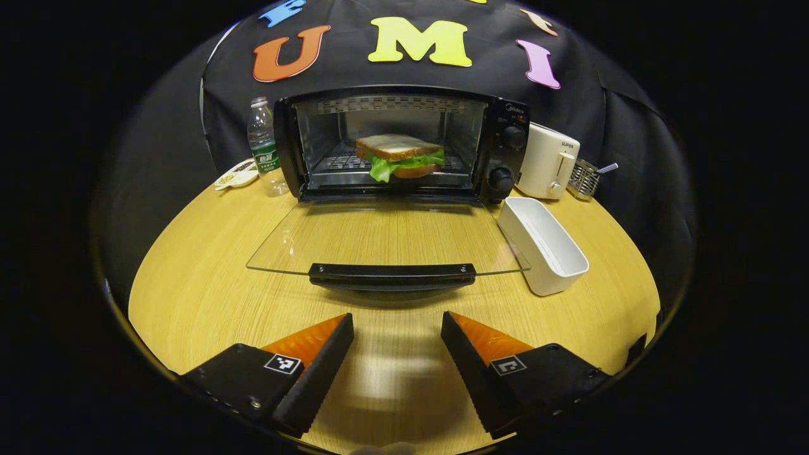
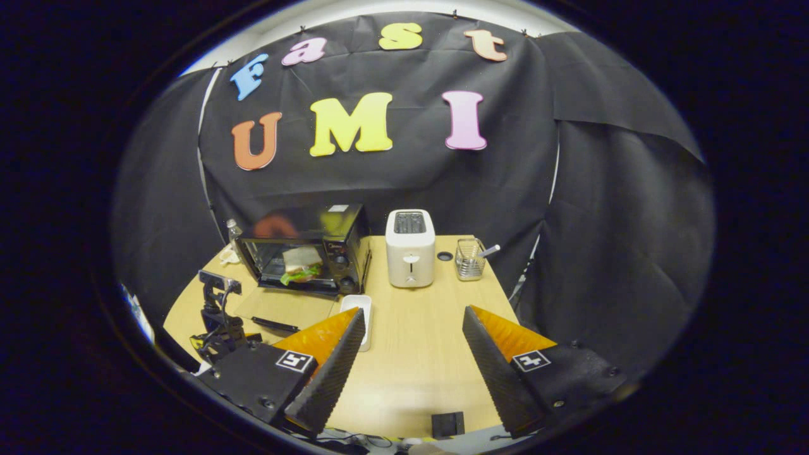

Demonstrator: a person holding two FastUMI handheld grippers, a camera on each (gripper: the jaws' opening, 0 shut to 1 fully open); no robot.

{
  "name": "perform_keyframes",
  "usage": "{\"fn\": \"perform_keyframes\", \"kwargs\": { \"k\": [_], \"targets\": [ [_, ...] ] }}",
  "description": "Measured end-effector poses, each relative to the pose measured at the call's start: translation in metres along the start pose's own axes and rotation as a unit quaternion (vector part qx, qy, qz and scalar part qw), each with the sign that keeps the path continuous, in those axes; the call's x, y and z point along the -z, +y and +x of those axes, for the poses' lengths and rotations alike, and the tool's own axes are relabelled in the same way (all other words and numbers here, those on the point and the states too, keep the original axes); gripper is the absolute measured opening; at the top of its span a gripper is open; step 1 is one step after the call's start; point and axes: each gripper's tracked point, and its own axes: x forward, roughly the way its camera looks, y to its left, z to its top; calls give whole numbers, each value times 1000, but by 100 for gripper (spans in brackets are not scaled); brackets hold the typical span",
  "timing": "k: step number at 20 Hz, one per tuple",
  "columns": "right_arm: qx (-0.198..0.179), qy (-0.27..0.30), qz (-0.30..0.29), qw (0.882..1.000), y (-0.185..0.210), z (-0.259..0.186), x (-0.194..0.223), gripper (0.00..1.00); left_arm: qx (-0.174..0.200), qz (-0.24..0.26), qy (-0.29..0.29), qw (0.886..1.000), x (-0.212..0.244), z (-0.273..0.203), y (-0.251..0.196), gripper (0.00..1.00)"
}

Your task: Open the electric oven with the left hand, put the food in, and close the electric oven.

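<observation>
The oven [image 1: 404, 145] is standing wide open, its glass door [image 1: 385, 237] lying flat on the table [image 1: 208, 297], the sandwich [image 1: 399, 156] sitting inside on the rack; the white tray [image 1: 543, 243] beside it is holding nothing; both the left tongs [image 1: 397, 328] and right tongs [image 2: 411, 322] are gaping apart, gripping nothing; toaster [image 2: 410, 256], wire basket [image 2: 469, 259] and bottle [image 1: 264, 146] are flanking the oven.
</observation>
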Motion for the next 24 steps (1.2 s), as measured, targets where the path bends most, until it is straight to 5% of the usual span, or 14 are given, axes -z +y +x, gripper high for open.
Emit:
{"fn": "perform_keyframes", "kwargs": {
  "k": [18,19,20,24],
  "targets": [
    [16,32,-4,999,9,8,11,91,19,-9,14,1000,-13,20,1,94],
    [17,35,-4,999,8,10,14,99,18,-7,13,1000,-15,17,1,93],
    [18,38,-4,999,7,11,16,91,17,-5,9,1000,-20,14,1,94],
    [19,52,1,998,6,15,29,91,15,2,1,1000,-42,4,2,94]
  ]
}}
